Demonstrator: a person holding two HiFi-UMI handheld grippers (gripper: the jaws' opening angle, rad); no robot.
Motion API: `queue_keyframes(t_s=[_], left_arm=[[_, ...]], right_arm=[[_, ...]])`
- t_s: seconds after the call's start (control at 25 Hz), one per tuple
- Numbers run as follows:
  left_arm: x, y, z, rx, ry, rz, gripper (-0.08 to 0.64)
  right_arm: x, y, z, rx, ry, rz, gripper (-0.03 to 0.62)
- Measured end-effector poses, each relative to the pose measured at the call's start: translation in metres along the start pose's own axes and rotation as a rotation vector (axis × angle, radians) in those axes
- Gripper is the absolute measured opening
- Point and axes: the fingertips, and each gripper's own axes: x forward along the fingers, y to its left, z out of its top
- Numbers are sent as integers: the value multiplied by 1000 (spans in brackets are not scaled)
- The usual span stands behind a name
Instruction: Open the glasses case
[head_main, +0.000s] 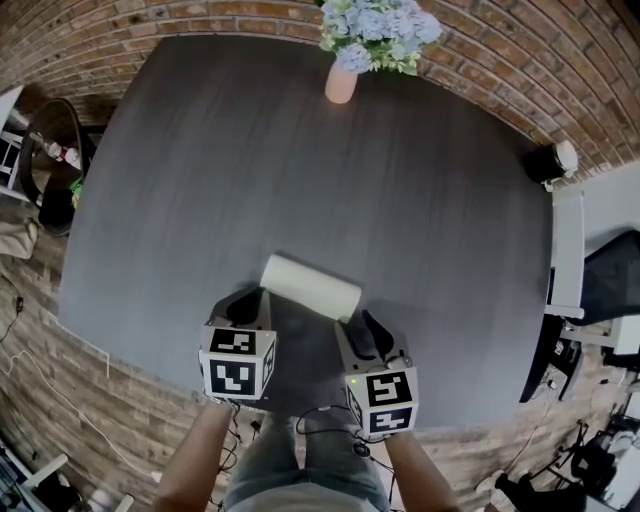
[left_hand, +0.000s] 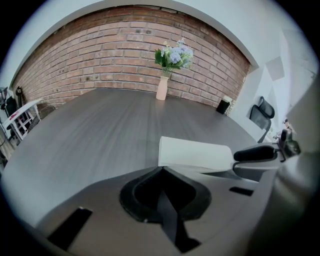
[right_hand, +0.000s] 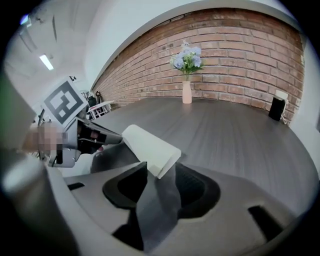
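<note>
Glasses case (head_main: 310, 287): white, lid down, lay flat on the dark grey table (head_main: 430, 220). It sat near the edge closest to you, long axis running diagonally from upper left to lower right in the head view.

Your left gripper (head_main: 250, 302) sat at the case's left end, pointing down and forward. In the left gripper view its jaws stood together, meeting in a point right at the near corner of the case. Whether that tip nipped the case's edge or only touched it could not be settled, since the jaws themselves covered the contact.

Your right gripper (right_hand: 165, 169) sat at the case's other end, also angled down at the table. In the right gripper view its jaws were held wide apart. The end corner of the case stood between them, with a gap showing on the right-hand side, so they had no clamp on the case. One of its black fingers (left_hand: 255, 153) showed beside that same end in the left gripper view.

Elsewhere on the table:
- pink vase (head_main: 341, 82) holding pale blue and white flowers (head_main: 378, 25), at the far edge, well apart from the case
- small black box (head_main: 548, 162) at the far right corner

Brick wall (left_hand: 115, 65) ran behind the table
</note>
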Motion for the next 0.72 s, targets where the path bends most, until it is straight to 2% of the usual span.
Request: queue_keyframes(t_s=[0.36, 0.72], left_arm=[[1, 0, 1, -9, -16, 4, -2], [1, 1, 0, -5, -16, 8, -2]], right_arm=[[10, 9, -6, -103, 39, 2, 179], [13, 7, -5, -118, 38, -3, 178]])
